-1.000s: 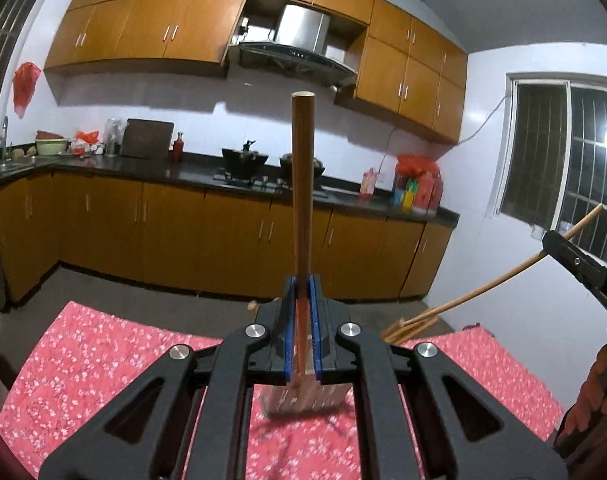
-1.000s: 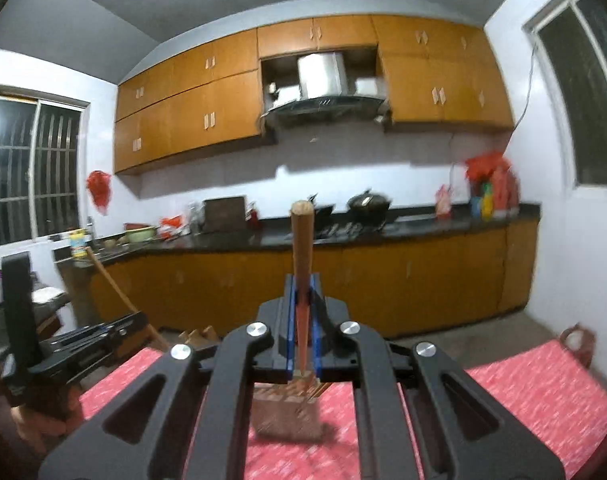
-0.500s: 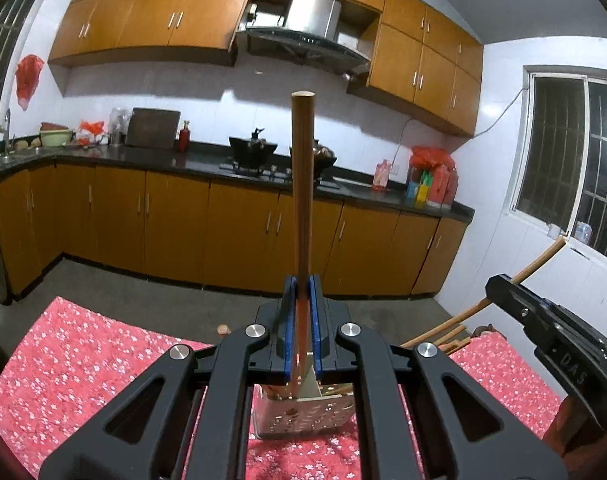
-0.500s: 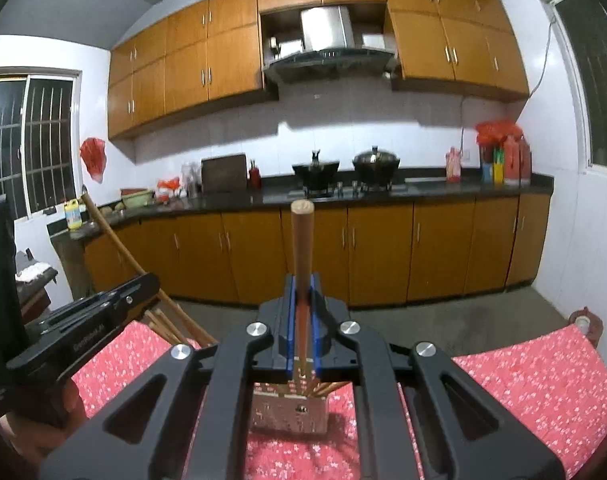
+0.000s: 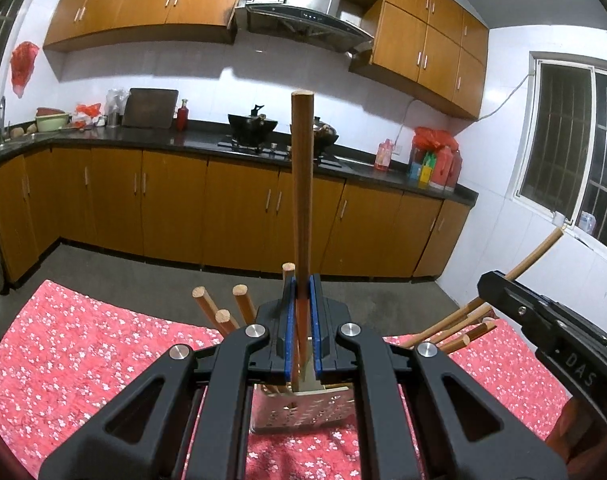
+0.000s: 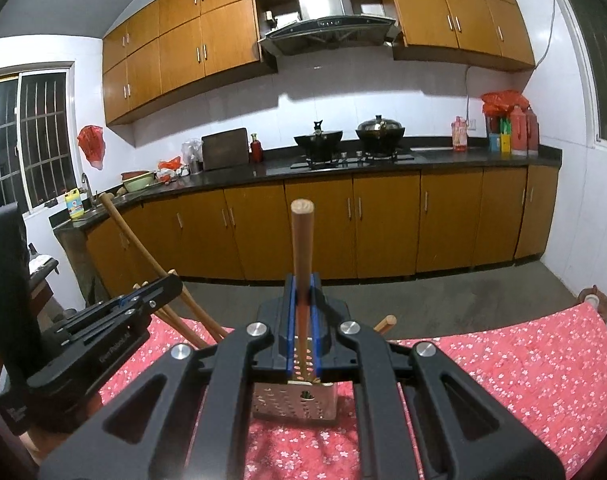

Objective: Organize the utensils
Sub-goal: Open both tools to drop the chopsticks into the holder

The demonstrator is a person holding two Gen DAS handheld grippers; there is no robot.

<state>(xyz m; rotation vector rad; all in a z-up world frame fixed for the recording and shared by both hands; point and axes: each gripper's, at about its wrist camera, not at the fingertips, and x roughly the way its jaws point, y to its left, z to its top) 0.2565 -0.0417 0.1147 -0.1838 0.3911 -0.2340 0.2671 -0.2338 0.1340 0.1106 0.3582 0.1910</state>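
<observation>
Clamping: left gripper [image 5: 302,332] fingers on brown wooden-handled spatula [image 5: 302,184] | right gripper [image 6: 302,328] fingers on wooden-handled utensil [image 6: 302,240]

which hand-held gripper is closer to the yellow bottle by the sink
Left. The left hand-held gripper lies on the yellow bottle's side of the right hand-held gripper, which sits farther along the table.

Home kitchen: wooden cabinets [image 6: 387,224], range hood [image 6: 327,20], pots on stove [image 6: 351,156].
</observation>
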